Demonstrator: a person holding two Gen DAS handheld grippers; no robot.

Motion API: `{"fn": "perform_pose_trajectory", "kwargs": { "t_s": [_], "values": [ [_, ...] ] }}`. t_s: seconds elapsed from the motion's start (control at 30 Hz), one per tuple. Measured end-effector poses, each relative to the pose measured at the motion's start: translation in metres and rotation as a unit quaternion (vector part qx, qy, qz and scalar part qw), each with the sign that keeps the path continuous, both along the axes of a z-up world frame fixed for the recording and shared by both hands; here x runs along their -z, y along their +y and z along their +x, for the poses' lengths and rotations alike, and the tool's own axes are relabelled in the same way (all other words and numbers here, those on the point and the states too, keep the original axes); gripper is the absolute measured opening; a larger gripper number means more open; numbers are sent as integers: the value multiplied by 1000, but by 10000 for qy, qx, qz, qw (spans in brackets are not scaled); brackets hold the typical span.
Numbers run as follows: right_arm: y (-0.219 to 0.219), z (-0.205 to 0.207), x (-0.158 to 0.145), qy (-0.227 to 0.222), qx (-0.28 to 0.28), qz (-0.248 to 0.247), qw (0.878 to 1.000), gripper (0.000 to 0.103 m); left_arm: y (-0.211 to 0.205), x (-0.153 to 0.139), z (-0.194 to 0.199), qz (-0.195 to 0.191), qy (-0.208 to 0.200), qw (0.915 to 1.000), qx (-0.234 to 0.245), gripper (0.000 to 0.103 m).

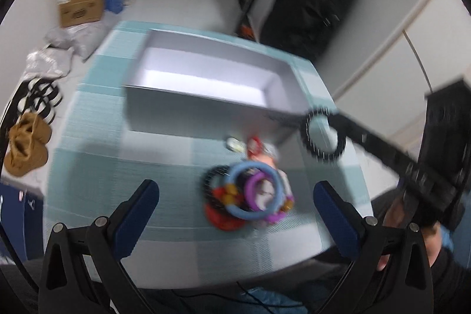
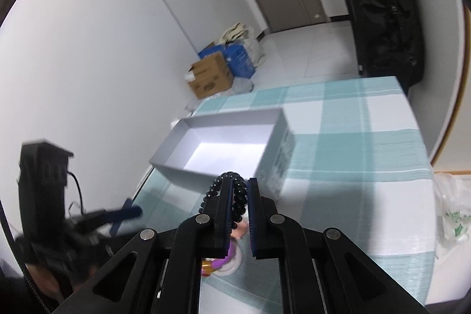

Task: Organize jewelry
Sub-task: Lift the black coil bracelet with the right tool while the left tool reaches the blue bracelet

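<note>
A pile of jewelry (image 1: 250, 193) lies on the checked tablecloth: a blue ring, a purple ring, a red piece and a black beaded one. My left gripper (image 1: 235, 196) is open above it, fingers wide on either side. An empty white box (image 1: 206, 84) stands behind the pile; it also shows in the right wrist view (image 2: 223, 146). My right gripper (image 2: 238, 196) is shut on a black beaded bracelet (image 2: 235, 196) and holds it in the air near the box's near right corner. The bracelet also shows in the left wrist view (image 1: 322, 134).
The table (image 2: 353, 131) has a teal and white checked cloth. Cardboard and blue boxes (image 2: 217, 69) sit on the floor by the wall. A black suitcase (image 2: 382, 5) stands beyond the table. A plastic bag (image 2: 450, 214) lies at the right.
</note>
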State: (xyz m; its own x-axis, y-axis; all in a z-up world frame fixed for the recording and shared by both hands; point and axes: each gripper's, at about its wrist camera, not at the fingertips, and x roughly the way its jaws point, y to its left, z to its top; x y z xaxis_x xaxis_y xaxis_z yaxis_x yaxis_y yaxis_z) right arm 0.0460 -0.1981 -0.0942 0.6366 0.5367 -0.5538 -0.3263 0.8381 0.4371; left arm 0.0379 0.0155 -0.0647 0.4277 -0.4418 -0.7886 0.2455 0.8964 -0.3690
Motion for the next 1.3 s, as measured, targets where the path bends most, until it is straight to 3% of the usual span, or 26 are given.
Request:
{"fn": "perform_pose_trajectory", "kwargs": {
  "t_s": [0.07,0.33,0.4,0.47,0.63,0.77,1.07,1.3],
  "values": [
    [-6,-1,-2,-12,49,51,10000,9,-9,1,-3,156,-15,9997,189,92],
    [-19,-7,-7,-64,123,225,9996,9,-29,4,-1,567,-44,9972,486,87],
    [-21,-8,-9,-95,135,265,9995,9,-34,8,-1,660,25,9963,551,69],
    [-23,-8,-9,-100,148,285,9994,9,-34,13,6,772,62,9954,556,69],
    [-29,-9,-10,-80,199,335,9992,9,-32,15,6,949,87,9943,474,55],
    [-30,-8,-10,-73,203,374,9991,9,-24,22,12,872,336,9952,278,30],
    [-28,-8,-10,-66,183,383,9991,9,-4,20,11,204,555,9982,33,27],
    [-24,-6,-8,-26,133,369,9992,9,7,16,11,-77,657,9978,-93,28]
  ]
}}
